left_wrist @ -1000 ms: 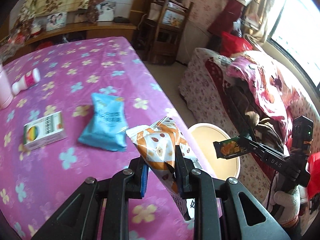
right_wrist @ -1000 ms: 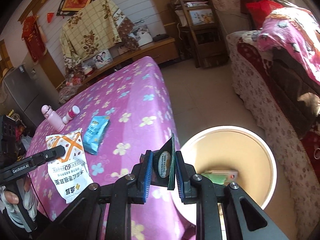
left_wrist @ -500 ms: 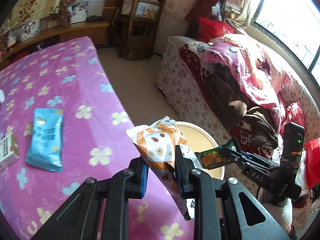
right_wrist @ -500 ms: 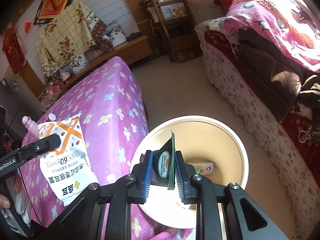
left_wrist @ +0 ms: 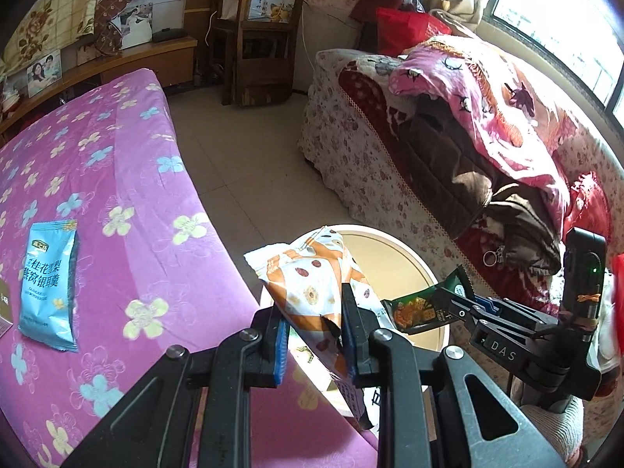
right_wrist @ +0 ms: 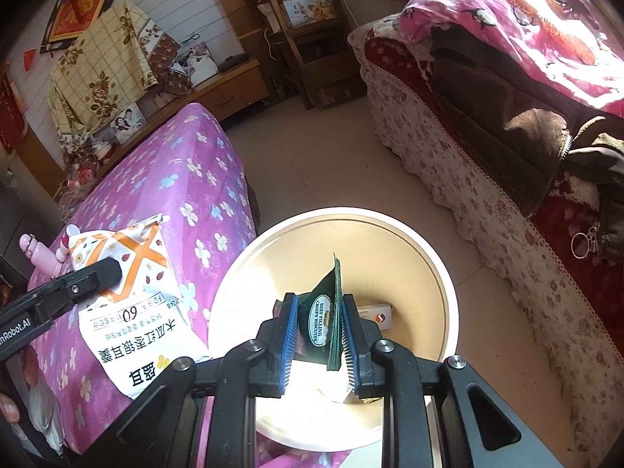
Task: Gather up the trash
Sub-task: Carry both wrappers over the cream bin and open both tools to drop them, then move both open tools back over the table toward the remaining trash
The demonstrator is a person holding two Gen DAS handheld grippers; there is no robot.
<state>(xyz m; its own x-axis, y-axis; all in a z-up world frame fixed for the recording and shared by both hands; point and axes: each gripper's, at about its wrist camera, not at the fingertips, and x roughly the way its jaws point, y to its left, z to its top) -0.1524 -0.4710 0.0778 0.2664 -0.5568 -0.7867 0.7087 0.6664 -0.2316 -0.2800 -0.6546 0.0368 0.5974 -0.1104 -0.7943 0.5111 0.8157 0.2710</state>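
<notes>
Blue packet (left_wrist: 48,284): lies flat on the purple flowered bedspread (left_wrist: 117,179), far left.
Left gripper (left_wrist: 315,335): tilted steeply down past the bed's edge, jaws clamped on an orange-and-white snack bag (left_wrist: 312,288) that hangs beside the bin's rim.
Bin (right_wrist: 436,273): round, cream, on the floor between bed and sofa (right_wrist: 448,148); a small white box (right_wrist: 376,314) lies inside.
Right gripper (right_wrist: 318,331): angled down over the bin's mouth, jaws pinched on a dark green biscuit wrapper (right_wrist: 325,312).

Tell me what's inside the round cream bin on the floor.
Inside the round cream bin, one small white box with a red-and-blue mark lies on the bottom. The right gripper and its dark green biscuit wrapper cover much of the bottom, so anything beneath them stays hidden.
</notes>
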